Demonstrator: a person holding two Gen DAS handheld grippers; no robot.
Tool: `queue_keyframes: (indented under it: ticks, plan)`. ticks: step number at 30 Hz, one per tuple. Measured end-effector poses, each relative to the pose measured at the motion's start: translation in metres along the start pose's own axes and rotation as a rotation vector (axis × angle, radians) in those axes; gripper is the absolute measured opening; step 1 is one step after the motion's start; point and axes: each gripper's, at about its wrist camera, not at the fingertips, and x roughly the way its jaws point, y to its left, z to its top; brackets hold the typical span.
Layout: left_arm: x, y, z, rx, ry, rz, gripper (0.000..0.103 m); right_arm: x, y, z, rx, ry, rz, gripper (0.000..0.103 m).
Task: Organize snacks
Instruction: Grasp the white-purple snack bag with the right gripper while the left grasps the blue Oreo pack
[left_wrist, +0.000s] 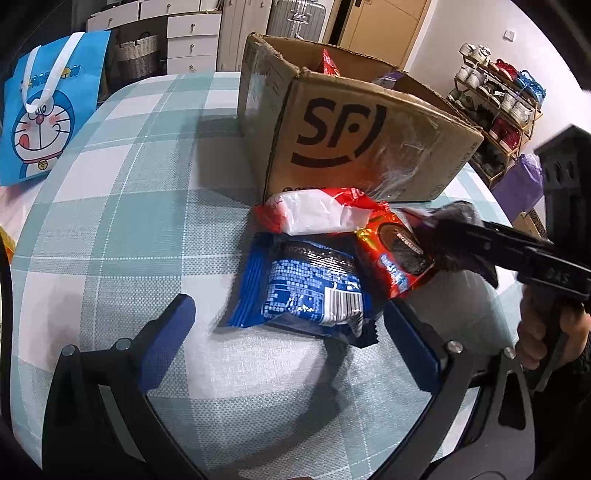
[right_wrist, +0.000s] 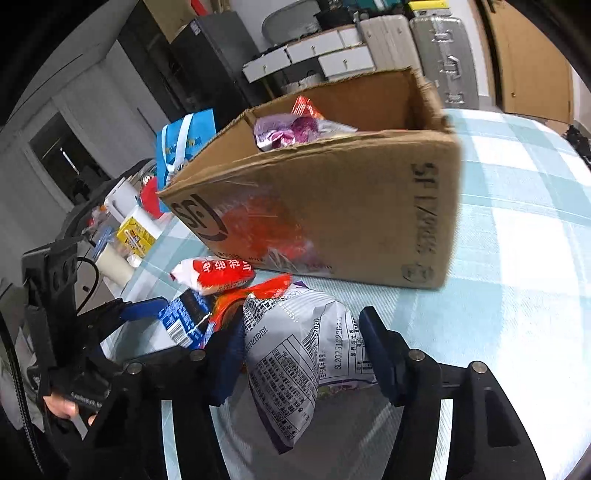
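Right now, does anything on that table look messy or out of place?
Yes. Several snack packets lie heaped outside the cardboard box: a blue packet, a red cookie packet and a red-and-white one overlap. The box's top edges look ragged. The right gripper straddles a white-and-purple packet.

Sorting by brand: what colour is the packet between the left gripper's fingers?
Blue packet, clearest in left wrist view.

Both wrist views look low and close across the table (left_wrist: 110, 206) at the cardboard box (left_wrist: 354, 147), from opposite sides.

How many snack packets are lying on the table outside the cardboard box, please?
4: a red-white packet by the box, a blue one, a red one, and a white-purple one between the right gripper's fingers. Others may be hidden.
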Motion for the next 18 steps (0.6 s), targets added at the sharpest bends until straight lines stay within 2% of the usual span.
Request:
queue_keyframes:
  ticks: [10,12,16,18]
  plan:
    - [0.000,-0.001,0.003,-0.013,-0.014,0.003,0.101,-0.055,-0.010,-0.023,0.112,-0.102,0.018,0.058]
    - [0.003,-0.002,0.004,-0.019,-0.007,0.036,0.097,-0.062,-0.011,-0.028,0.114,-0.110,0.001,0.058]
    - [0.003,-0.004,0.004,-0.042,-0.005,0.037,0.091,-0.072,-0.011,-0.035,0.104,-0.124,-0.007,0.058]
    - [0.003,-0.009,0.003,-0.019,0.004,0.036,0.079,-0.078,-0.013,-0.039,0.101,-0.138,-0.009,0.058]
